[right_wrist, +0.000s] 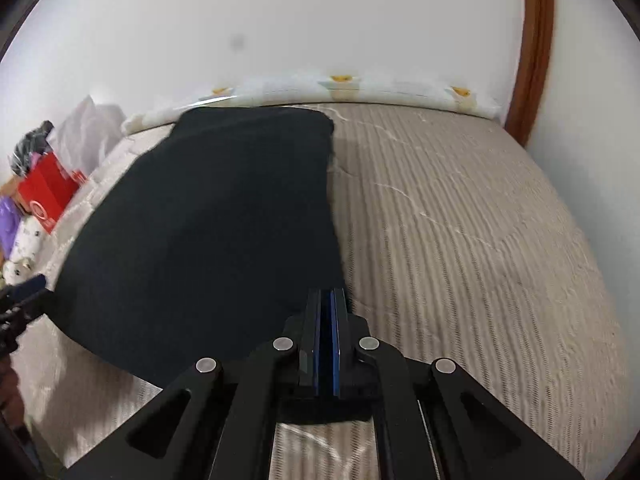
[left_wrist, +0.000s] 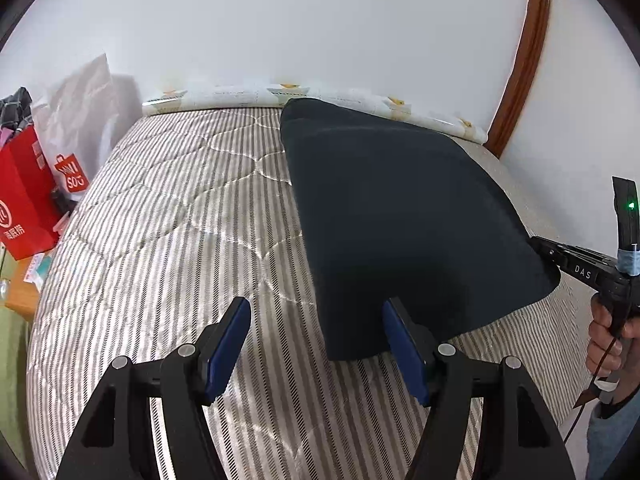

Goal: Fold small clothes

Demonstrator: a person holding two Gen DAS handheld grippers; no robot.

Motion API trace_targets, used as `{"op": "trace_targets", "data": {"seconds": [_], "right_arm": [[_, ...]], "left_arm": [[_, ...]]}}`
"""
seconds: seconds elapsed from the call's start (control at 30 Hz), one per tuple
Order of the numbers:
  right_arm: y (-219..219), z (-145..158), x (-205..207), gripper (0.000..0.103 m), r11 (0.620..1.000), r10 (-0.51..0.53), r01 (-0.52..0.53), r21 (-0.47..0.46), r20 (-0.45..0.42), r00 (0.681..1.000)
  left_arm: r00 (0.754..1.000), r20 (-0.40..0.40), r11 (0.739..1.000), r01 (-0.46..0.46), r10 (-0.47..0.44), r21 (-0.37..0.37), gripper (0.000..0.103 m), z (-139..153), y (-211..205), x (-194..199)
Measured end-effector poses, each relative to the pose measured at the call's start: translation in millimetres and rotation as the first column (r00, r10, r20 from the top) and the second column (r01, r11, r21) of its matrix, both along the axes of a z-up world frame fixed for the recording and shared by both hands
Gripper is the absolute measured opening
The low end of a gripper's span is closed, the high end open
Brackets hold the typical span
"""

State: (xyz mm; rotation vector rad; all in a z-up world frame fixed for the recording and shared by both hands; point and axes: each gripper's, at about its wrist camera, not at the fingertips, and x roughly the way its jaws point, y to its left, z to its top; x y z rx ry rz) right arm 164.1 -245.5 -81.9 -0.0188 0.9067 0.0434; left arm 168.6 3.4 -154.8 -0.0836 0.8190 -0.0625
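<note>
Dark garment [left_wrist: 400, 216] spread on striped mattress [left_wrist: 180, 208]. My right gripper [right_wrist: 329, 308] clamped on its near edge; my left gripper [left_wrist: 316, 320] open, empty.

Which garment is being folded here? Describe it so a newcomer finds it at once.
Start at the striped quilted mattress against the white wall. On it lies one dark cloth, reaching toward the patterned bolster. It is the only plain, near-black thing on the bed.

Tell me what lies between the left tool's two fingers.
Only bare striped mattress; the dark garment reaches its right finger but is not clamped, as the left wrist view shows.
</note>
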Motion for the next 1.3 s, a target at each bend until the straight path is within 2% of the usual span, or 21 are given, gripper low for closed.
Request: {"op": "trace_targets", "data": {"seconds": [0.07, 0.2, 0.3, 0.5, 0.77, 0.87, 0.9, 0.93, 0.97, 1.03, 1.13, 1.3], "right_arm": [[-4, 2, -3, 0.007, 1.000, -0.010, 0.010, 0.004, 0.000, 1.000], [-8, 6, -10, 0.022, 1.000, -0.019, 0.019, 0.001, 0.008, 1.000], [-14, 6, -20, 0.027, 1.000, -0.015, 0.014, 0.020, 0.017, 1.000], [-26, -4, -29, 0.028, 0.995, -0.026, 0.027, 0.096, -0.004, 1.000], [-25, -2, -36, 0.028, 0.994, -0.039, 0.038, 0.100, 0.002, 0.999], [-24, -3, -35, 0.028, 0.995, -0.048, 0.047, 0.092, 0.001, 0.999], [-23, -4, -35, 0.028, 0.995, -0.051, 0.051, 0.086, 0.002, 0.999], [-22, -4, -35, 0.028, 0.995, -0.055, 0.055, 0.081, 0.002, 0.998], [-22, -5, -35, 0.028, 0.995, -0.059, 0.058, 0.079, 0.002, 0.998], [-20, -5, -35, 0.028, 0.996, -0.058, 0.057, 0.075, 0.009, 0.998], [-19, -8, -35, 0.028, 0.996, -0.057, 0.056, 0.072, 0.008, 0.998], [-20, -2, -35, 0.028, 0.994, -0.064, 0.061, 0.094, 0.022, 0.998]], "left_arm": [[1.000, -0.004, 1.000, -0.007, 0.007, -0.006, 0.066, 0, 3, -4], [1.000, -0.014, 1.000, 0.003, -0.004, -0.025, 0.066, -1, 8, -13], [1.000, -0.017, 1.000, 0.016, -0.016, 0.000, 0.066, -3, 8, -20], [0.998, -0.039, 0.999, 0.042, -0.041, 0.010, 0.066, -15, 12, -31], [0.998, -0.036, 0.998, 0.047, -0.045, 0.047, 0.066, -21, -3, -16], [0.998, -0.043, 0.998, 0.053, -0.052, 0.017, 0.065, -26, -8, -6], [0.998, -0.047, 0.999, 0.048, -0.048, 0.011, 0.057, -28, -9, -3], [0.998, -0.052, 0.999, 0.035, -0.034, 0.014, 0.044, -30, -10, 0], [0.998, -0.055, 0.999, 0.035, -0.034, 0.008, 0.040, -31, -10, 2], [0.997, -0.058, 0.998, 0.055, -0.057, -0.036, 0.023, -32, -9, 5], [0.998, -0.043, 0.998, 0.048, -0.050, -0.052, 0.013, -31, -5, 3], [0.998, -0.052, 0.997, 0.044, -0.047, -0.062, 0.011, -30, -1, -2]]}}
